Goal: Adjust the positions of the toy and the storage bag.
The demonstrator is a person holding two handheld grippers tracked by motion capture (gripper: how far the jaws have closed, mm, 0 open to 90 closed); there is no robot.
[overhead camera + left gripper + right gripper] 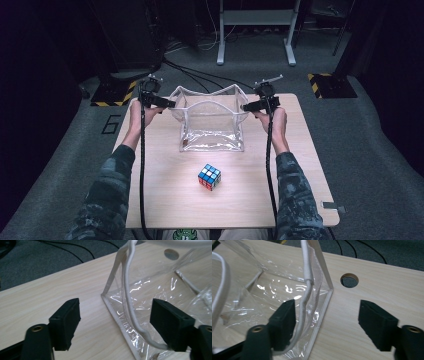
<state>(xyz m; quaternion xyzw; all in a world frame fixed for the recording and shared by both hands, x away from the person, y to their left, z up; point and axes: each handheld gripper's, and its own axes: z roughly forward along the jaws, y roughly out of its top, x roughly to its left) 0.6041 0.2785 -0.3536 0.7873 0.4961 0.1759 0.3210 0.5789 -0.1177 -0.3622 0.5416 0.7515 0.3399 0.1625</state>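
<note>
A pale wooden table [165,210] fills the middle of the high view, a person's camouflage-sleeved forearms reaching up it from six o'clock. At the table's twelve o'clock end stands a clear plastic bag [212,132] with white trim, its mouth open upward and its white cord handles [210,103] arching across the top.

The left gripper [167,104] sits at the bag's nine o'clock edge, the right gripper [247,106] at its three o'clock edge, each level with the rim. A black cable [142,165] trails from each back toward the person.

In the left gripper view, the left gripper [116,322] has its jaws spread wide, one over bare tabletop and the other against the bag's side panel [140,297]; the bag's white-edged corner and a loop of cord lie in the gap between them, with nothing clamped. In the right gripper view, the right gripper [327,322] is likewise spread, one jaw over the plastic and cord [305,290], the other over wood near a round hole [349,280] in the tabletop.

A multicoloured puzzle cube [209,177] rests at the bag's six o'clock, well apart from both grippers.
</note>
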